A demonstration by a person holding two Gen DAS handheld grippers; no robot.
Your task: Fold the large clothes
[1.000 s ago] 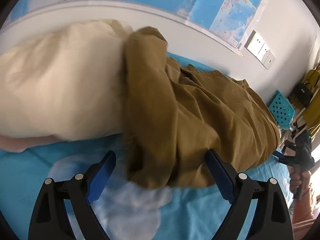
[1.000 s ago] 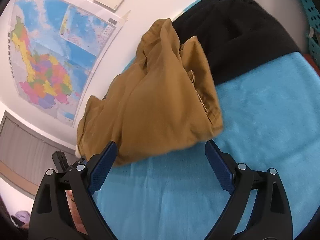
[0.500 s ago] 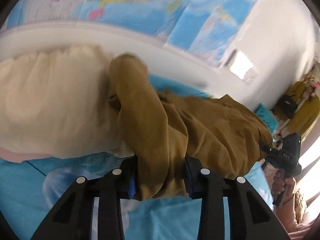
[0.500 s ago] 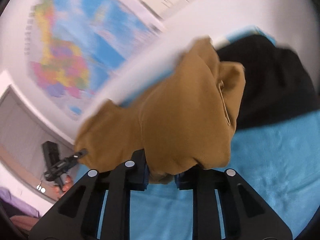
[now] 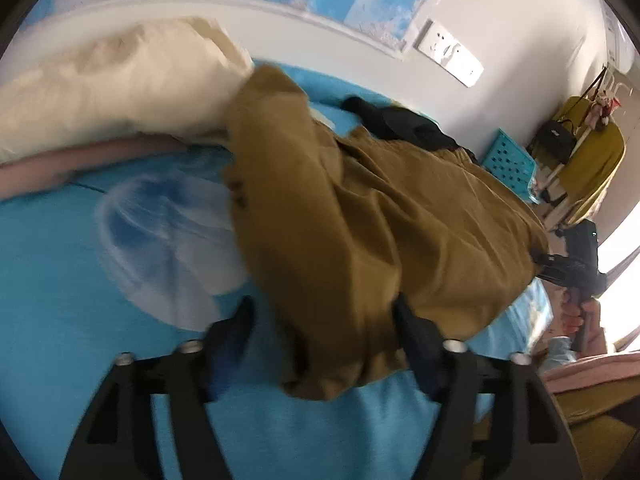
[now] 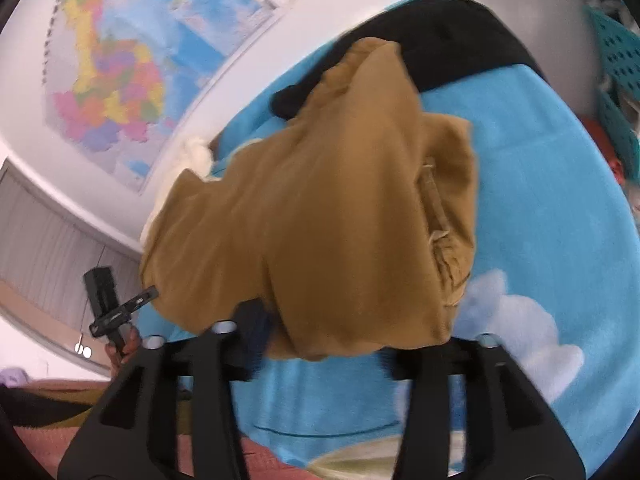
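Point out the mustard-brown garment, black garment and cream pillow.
mustard-brown garment (image 6: 328, 232), right wrist view, middle of cloth
black garment (image 6: 448, 28), right wrist view, upper bulk
cream pillow (image 5: 112, 84), left wrist view, middle

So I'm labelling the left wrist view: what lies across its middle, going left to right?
Cream pillow → brown garment → teal perforated basket → mustard-yellow fabric on a rack. The black garment is left out, since it overlaps the brown one.
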